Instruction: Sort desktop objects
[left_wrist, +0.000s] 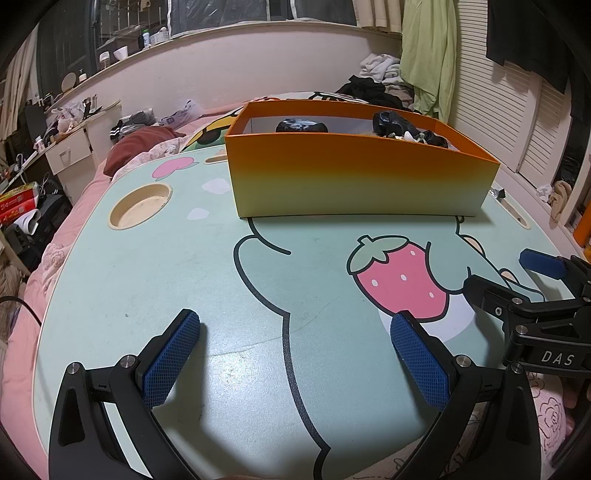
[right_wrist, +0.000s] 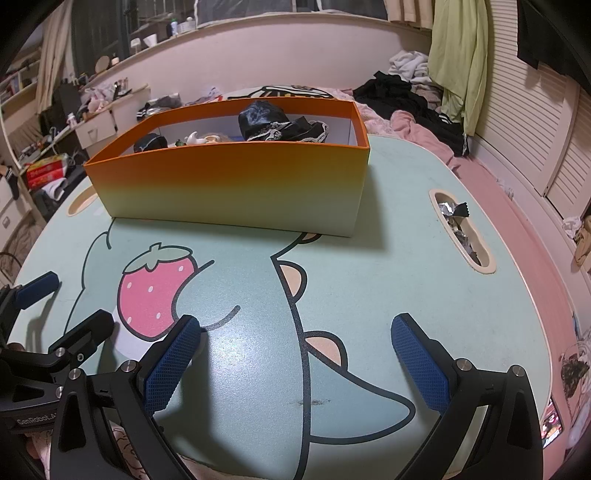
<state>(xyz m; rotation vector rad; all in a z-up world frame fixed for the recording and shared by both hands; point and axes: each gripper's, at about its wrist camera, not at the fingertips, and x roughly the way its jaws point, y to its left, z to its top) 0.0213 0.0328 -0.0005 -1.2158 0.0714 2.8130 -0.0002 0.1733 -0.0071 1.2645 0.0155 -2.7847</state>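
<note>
An orange-to-yellow box (left_wrist: 354, 177) (right_wrist: 229, 184) stands at the far side of the mint-green lap table (left_wrist: 147, 266) (right_wrist: 388, 288). Inside it lie black bundles (left_wrist: 301, 125) (right_wrist: 266, 116) and small pale items (right_wrist: 199, 139). My left gripper (left_wrist: 295, 328) is open over the near table, nothing between its blue pads. My right gripper (right_wrist: 295, 328) is open too and holds nothing. Each gripper shows in the other's view: the right gripper (left_wrist: 502, 273) at the right edge, the left gripper (right_wrist: 70, 295) at the left edge.
The table has a round cup recess (left_wrist: 140, 205) at the left and a slot (right_wrist: 461, 232) at the right holding crumpled foil wrappers. It rests on a pink bed (right_wrist: 491, 184) with piled clothes (right_wrist: 406, 92) behind. A cluttered desk (left_wrist: 70, 144) stands far left.
</note>
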